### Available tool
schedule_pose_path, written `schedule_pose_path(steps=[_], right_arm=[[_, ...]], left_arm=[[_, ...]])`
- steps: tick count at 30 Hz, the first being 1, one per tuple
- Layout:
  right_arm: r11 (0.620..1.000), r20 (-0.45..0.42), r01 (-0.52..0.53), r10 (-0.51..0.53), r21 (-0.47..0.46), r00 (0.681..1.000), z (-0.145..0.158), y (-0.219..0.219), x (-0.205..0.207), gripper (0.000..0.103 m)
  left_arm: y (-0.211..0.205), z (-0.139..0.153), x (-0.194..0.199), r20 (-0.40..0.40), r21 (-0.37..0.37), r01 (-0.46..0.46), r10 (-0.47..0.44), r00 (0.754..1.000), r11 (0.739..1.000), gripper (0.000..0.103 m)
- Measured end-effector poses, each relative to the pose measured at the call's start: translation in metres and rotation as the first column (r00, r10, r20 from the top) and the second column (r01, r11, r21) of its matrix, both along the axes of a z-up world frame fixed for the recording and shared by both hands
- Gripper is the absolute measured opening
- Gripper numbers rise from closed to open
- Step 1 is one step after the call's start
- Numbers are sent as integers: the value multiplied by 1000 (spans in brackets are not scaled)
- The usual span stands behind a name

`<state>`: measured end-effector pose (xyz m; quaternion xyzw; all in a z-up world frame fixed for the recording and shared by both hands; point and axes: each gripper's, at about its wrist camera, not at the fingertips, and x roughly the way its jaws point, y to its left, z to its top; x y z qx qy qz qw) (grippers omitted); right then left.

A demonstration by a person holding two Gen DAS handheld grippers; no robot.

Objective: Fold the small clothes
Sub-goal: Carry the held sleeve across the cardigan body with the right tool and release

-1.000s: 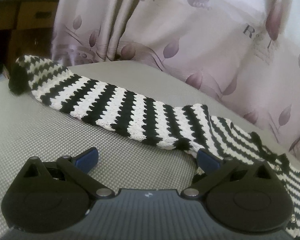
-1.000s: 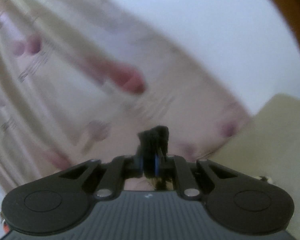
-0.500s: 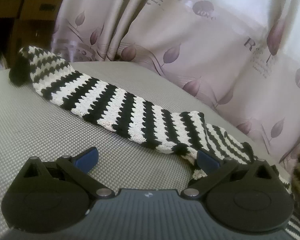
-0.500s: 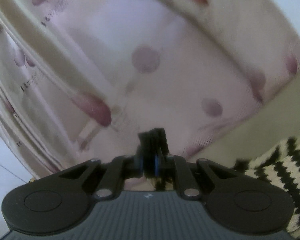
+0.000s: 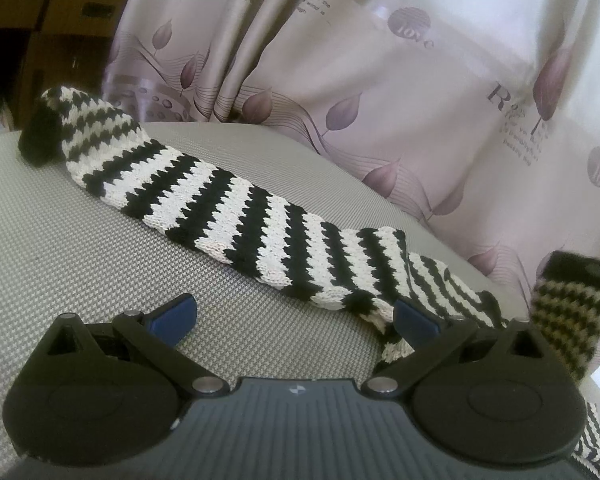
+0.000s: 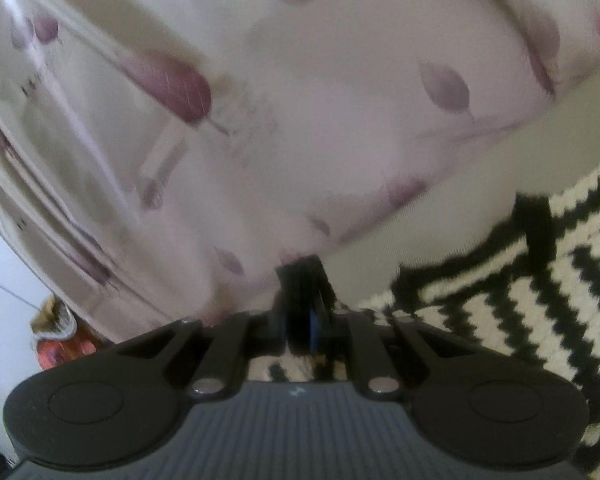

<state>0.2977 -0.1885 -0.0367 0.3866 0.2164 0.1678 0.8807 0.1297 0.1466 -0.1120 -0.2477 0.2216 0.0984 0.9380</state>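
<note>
A stripy sweater (image 5: 236,208) lies on the grey mat (image 5: 80,248) (bumpy weave) by a leafy curtain (image 5: 380,80). The left gripper (image 5: 294,316) is wide apart; the right gripper (image 6: 302,316) pinches the sweater's black edge.

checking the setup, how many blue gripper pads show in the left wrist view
2: one blue pad at lower left over the grey surface, the other at lower right against the striped knit.

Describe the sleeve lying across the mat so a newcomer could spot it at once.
Start at the leaf-print curtain, then drop to the grey mat in front of it. The sleeve runs diagonally across that mat, a long knit strip in black and cream zigzag stripes ending in a solid black cuff at far left.
</note>
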Motion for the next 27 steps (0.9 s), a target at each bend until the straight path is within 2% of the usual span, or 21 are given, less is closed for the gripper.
schedule_pose_path(steps=[14,18,25,27], right_arm=[[986,-79,-71,59,-149,995,-44,56,14,13],[989,-102,-99,87,-111,991,-52,60,15,22],[986,-80,-124,116,-110,990,-51,49,2,22],[981,-92,-139,128,-134,988,-53,43,-8,22]], left_arm=[[1,0,0,0,-1,0,0,1000,1000,103],[1,0,0,1,-2,0,0,1000,1000,103],[0,0,0,-2,2,0,0,1000,1000,103],[0,0,0,-2,1,0,0,1000,1000,103]])
